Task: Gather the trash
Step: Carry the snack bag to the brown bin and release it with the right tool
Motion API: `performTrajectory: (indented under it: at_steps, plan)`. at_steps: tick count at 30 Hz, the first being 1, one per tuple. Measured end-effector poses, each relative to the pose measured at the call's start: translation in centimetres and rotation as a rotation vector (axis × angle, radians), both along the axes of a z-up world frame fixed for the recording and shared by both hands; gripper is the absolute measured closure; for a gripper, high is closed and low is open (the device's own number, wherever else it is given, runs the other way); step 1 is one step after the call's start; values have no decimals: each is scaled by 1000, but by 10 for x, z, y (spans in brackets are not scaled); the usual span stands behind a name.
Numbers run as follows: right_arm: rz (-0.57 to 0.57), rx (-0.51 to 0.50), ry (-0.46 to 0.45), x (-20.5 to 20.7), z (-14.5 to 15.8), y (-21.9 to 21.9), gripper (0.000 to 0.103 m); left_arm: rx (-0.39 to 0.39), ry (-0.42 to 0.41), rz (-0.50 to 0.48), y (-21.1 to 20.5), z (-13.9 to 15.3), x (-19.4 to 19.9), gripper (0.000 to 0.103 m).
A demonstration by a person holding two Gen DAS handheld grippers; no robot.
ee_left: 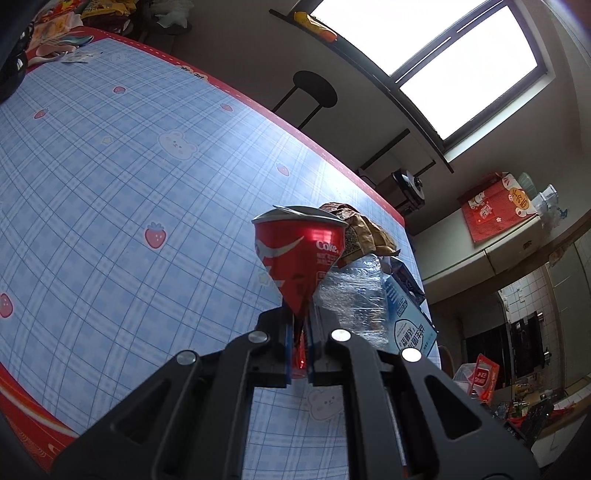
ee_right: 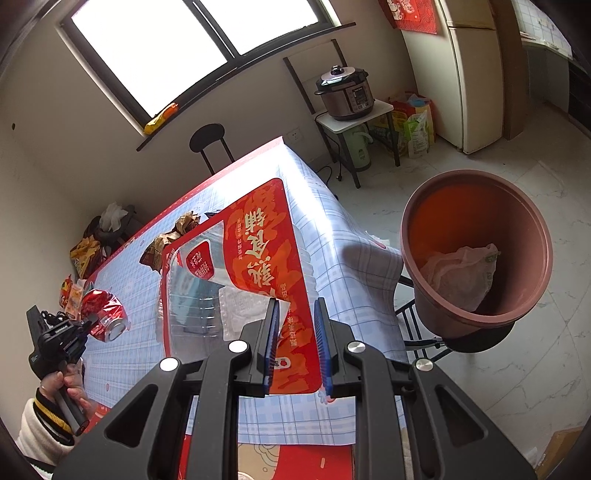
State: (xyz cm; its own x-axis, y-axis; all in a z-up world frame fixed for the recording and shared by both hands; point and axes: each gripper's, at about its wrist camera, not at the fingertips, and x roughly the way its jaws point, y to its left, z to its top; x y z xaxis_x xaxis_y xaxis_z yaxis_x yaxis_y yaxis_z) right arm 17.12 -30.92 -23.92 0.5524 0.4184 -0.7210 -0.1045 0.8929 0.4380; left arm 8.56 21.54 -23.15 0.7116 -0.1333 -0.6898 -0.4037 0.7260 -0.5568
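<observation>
My left gripper (ee_left: 300,345) is shut on a crushed red Coke can (ee_left: 301,251) and holds it above the blue checked table (ee_left: 110,177); the can also shows in the right wrist view (ee_right: 105,314). My right gripper (ee_right: 295,332) is open, its jaws standing on either side of a large red snack bag (ee_right: 266,240) that lies on the table near its edge. A crumpled brown wrapper (ee_left: 365,225) and a clear plastic bottle (ee_left: 354,295) lie behind the can. A brown-red bin (ee_right: 476,251) holding a white crumpled bag stands on a stool right of the table.
A light blue box (ee_left: 410,325) lies by the bottle. Snack packets (ee_left: 55,29) sit at the table's far corner. A black stool (ee_right: 210,144), a shelf with a pressure cooker (ee_right: 345,92) and a fridge (ee_right: 476,74) stand along the walls.
</observation>
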Motion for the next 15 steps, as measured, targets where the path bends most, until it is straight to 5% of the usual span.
performTrajectory:
  at_steps: [15]
  plan:
    - [-80, -14, -41, 11, 1, -57, 83, 67, -89, -216, -103, 60, 22, 94]
